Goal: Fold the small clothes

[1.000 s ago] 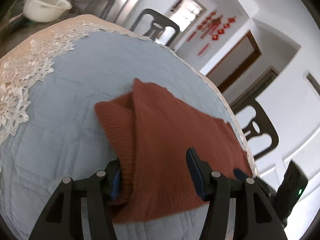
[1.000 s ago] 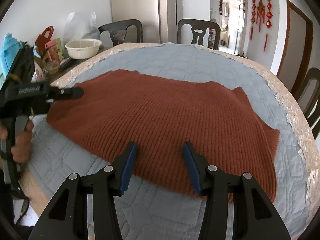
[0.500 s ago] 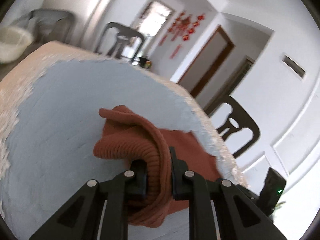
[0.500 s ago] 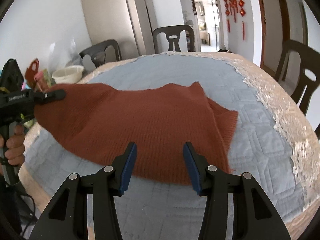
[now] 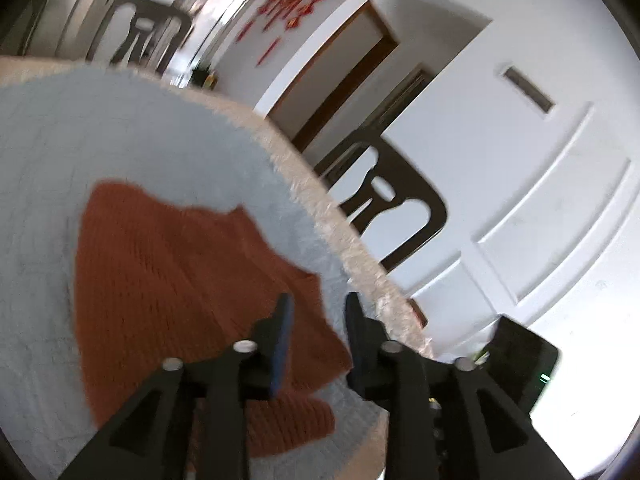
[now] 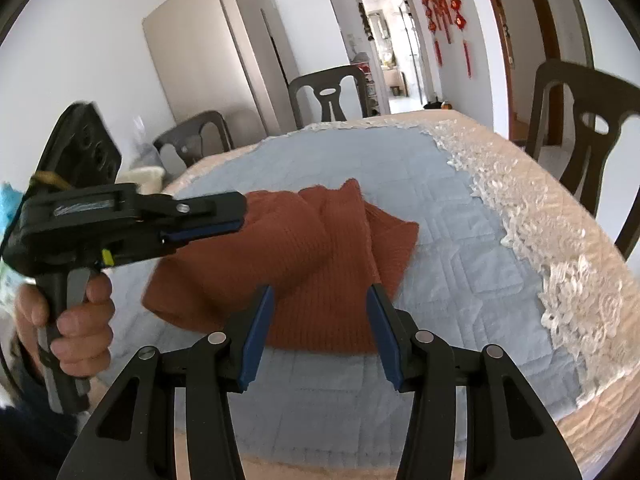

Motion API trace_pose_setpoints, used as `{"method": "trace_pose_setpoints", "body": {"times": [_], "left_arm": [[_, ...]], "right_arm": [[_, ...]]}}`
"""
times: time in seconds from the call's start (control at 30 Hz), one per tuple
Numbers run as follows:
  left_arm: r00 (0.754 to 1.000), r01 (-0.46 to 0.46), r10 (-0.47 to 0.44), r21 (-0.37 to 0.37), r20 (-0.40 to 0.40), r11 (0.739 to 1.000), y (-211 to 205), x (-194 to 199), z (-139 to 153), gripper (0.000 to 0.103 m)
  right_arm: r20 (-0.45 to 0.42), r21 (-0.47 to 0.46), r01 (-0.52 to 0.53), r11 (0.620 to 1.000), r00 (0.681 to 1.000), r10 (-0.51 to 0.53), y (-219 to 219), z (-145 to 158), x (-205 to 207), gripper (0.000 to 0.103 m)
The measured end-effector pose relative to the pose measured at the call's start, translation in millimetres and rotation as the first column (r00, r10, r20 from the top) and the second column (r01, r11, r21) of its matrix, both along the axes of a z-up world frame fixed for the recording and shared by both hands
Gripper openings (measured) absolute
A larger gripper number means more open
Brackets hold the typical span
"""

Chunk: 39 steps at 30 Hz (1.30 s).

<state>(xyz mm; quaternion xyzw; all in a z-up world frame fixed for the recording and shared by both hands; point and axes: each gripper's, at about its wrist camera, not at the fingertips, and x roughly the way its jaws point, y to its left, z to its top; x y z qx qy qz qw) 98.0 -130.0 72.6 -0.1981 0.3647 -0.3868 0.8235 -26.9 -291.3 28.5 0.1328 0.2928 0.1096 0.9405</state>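
The table (image 6: pixel 520 216), under a pale blue quilted cover (image 6: pixel 460 264) with a lace border, is the landmark here. The rust knit sweater (image 6: pixel 312 264) lies on the cover toward the near-left part of the table, partly doubled over itself, with a raised ridge of folds running up its middle. It looks like a soft, chunky rib knit — light, floppy, no stiffness — so it should drape and sag from any single pinch point, and the ribs give the pads plenty of friction. I'd judge the best hold to be a hem or a folded edge, pinching both layers, not the flat middle. The right gripper (image 6: pixel 320 332) hovers at the sweater's near edge, closer to the table's front rim, jaws wide apart and nothing between them. The left gripper (image 6: pixel 224 216) comes in from the table's left side, tips at the sweater's upper-left corner. Its own view is motion-blurred — the left gripper (image 5: pixel 318 332) shows a modest gap between the pads, no cloth in it, with the sweater (image 5: pixel 168 280) spread below and to the left of them.
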Motion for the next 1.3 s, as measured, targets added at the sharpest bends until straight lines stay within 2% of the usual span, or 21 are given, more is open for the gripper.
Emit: {"method": "trace_pose_setpoints", "body": {"times": [0.07,0.17,0.27,0.37,0.5,0.6,0.8,0.9,0.97,1.03,1.07,1.1,1.3], "left_arm": [[0.998,-0.037,0.037,-0.001,0.057,0.999,17.4,-9.9,12.0,0.042],[0.983,-0.151,0.139,0.094,0.118,0.984,42.6,-16.9,16.1,0.043],[0.974,-0.213,0.193,0.190,0.119,0.958,59.7,-14.3,2.8,0.043],[0.970,-0.237,0.218,0.243,0.103,0.940,67.3,-15.4,-16.5,0.043],[0.972,-0.233,0.217,0.262,0.088,0.936,62.1,-22.0,-36.7,0.043],[0.974,-0.226,0.208,0.305,0.091,0.925,55.6,-25.2,-44.9,0.044],[0.977,-0.215,0.201,0.286,0.076,0.934,61.4,-24.7,-48.3,0.045],[0.977,-0.213,0.200,0.282,0.074,0.936,61.8,-24.7,-48.7,0.046],[0.976,-0.216,0.202,0.280,0.077,0.935,61.6,-25.2,-48.7,0.046],[0.976,-0.217,0.204,0.280,0.076,0.935,62.1,-25.1,-49.1,0.046],[0.976,-0.216,0.203,0.282,0.076,0.935,61.7,-25.0,-48.7,0.046],[0.976,-0.219,0.204,0.287,0.081,0.932,61.0,-25.1,-47.5,0.046],[0.967,-0.243,0.208,0.281,0.147,0.929,57.8,-27.4,-23.9,0.046]], "right_arm": [[0.006,0.086,-0.048,0.995,0.999,0.048,-1.2,-1.4,0.5,0.049],[-0.005,0.150,-0.082,0.985,0.996,0.084,1.5,-5.2,5.3,0.049],[-0.053,0.229,-0.116,0.967,0.990,0.131,9.1,-11.9,16.1,0.049],[-0.101,0.291,-0.119,0.949,0.983,0.154,11.7,-17.4,32.5,0.049],[-0.170,0.264,-0.040,0.964,0.982,0.087,15.0,-20.6,58.2,0.049],[-0.183,0.262,-0.044,0.964,0.978,0.095,21.8,-21.0,72.2,0.049],[-0.192,0.274,-0.075,0.959,0.973,0.131,31.7,-18.9,78.7,0.049],[-0.190,0.212,-0.064,0.975,0.976,0.106,36.2,-20.8,88.1,0.049],[-0.190,0.235,-0.054,0.970,0.977,0.101,33.5,-25.5,93.8,0.048],[-0.190,0.212,-0.058,0.976,0.977,0.099,36.9,-23.8,96.0,0.043],[-0.186,0.208,-0.076,0.975,0.976,0.115,39.9,-22.1,96.3,0.025],[-0.185,0.223,-0.091,0.971,0.974,0.133,40.8,-21.7,97.4,0.018],[-0.139,0.265,-0.126,0.956,0.976,0.167,19.0,-2.9,95.5,0.015]]}}
